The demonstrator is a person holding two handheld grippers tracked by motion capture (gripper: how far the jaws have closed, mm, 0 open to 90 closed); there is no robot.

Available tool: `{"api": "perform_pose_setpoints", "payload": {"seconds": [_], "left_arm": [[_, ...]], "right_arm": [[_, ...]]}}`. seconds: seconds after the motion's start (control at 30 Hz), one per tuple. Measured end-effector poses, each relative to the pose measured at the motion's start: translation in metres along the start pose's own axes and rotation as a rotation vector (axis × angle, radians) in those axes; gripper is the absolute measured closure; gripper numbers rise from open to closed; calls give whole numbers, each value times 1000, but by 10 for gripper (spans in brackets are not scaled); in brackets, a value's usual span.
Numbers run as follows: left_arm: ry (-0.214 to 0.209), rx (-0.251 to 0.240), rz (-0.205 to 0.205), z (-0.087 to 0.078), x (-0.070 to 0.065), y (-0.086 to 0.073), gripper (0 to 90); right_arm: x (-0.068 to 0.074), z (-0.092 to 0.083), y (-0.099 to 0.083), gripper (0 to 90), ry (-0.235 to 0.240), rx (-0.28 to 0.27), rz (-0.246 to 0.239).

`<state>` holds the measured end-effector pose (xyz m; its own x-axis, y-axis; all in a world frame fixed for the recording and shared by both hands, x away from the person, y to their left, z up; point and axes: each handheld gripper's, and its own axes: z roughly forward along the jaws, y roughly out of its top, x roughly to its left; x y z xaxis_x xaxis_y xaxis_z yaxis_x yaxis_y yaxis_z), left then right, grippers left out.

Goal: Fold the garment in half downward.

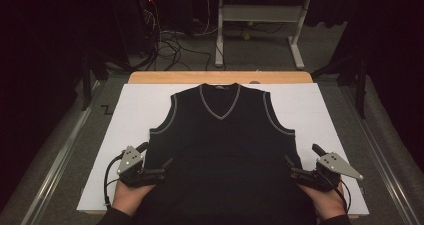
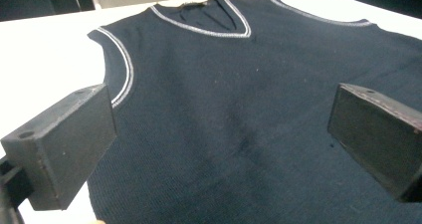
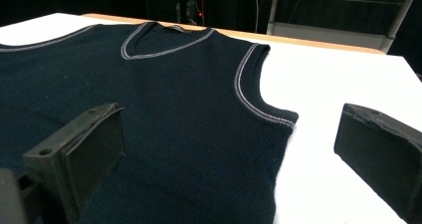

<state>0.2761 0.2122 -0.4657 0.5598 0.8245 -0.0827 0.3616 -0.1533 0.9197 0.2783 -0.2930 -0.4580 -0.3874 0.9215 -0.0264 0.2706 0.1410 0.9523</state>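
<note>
You are bringing both grippers in low at the near end of the table, and the sleeveless knitted vest [image 1: 227,145] is lying flat and face up on the white sheet [image 1: 320,105], its V-neck pointing away from you and its hem running off toward your side; your left gripper [image 1: 157,169] is sitting at the vest's left side seam with its jaws standing wide apart and nothing between the pads; your right gripper [image 1: 294,168] is mirroring it at the right seam, jaws equally spread, one over the knit and one over bare sheet in the right gripper view. I am reading this garment as light, soft and floppy; it is going to sag and fold wherever you are not supporting it, and the ribbed knit should be giving the pads decent friction. The side edges just below the armholes [image 3: 259,104] look like the sensible places to pinch; taking both layers at once should be keeping the panels together.
</note>
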Motion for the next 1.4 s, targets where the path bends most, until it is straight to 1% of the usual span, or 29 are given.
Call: {"api": "perform_pose_setpoints", "payload": {"seconds": [0.07,0.1,0.13,0.17,0.2,0.23,0.37,0.57,0.8,0.87,0.93,1.0,1.07,1.13,1.17,1.3,1.33,1.37,1.4], "left_arm": [[2,6,-2,1,1,-1,0],[-10,-1,-18,1,1,0,0],[-12,-7,-20,1,0,0,0],[-12,-7,-20,1,0,0,0],[-9,-8,-7,1,-2,0,0],[-9,-7,-4,1,-2,0,0],[-11,-5,-10,1,-2,0,0],[-12,-9,-15,1,-2,0,0],[-7,-16,-9,0,-2,-1,0],[-15,-16,-16,0,-1,-1,0],[-33,-21,-30,1,0,-1,0],[-33,-21,-28,2,1,-2,0],[-38,-24,-24,3,1,-2,0],[-38,-22,-25,4,1,-1,0],[-38,-22,-25,4,1,-1,0],[-43,-17,-29,5,0,0,0],[-43,-16,-29,6,1,1,0],[-29,0,-30,8,4,2,0],[-29,0,-30,8,4,2,0]], "right_arm": [[0,0,0,2,3,2,0],[0,1,-1,1,7,5,-4],[0,1,-1,1,10,8,-5],[0,1,-1,1,10,9,-5],[0,1,-1,1,12,8,-7],[0,1,-1,1,13,7,-9],[1,1,0,1,17,0,-14],[1,0,0,1,13,-5,-10],[2,0,-1,1,21,-6,-14],[2,0,-1,1,22,-6,-14],[3,1,-1,1,23,-3,-15],[3,2,-1,1,23,-4,-16],[4,5,-1,2,27,-8,-19],[6,11,0,1,30,-6,-25],[6,11,0,1,30,-6,-25],[10,22,4,2,18,10,-27],[10,25,6,1,16,14,-27],[10,27,7,2,14,17,-30],[10,30,8,2,12,17,-31]]}}
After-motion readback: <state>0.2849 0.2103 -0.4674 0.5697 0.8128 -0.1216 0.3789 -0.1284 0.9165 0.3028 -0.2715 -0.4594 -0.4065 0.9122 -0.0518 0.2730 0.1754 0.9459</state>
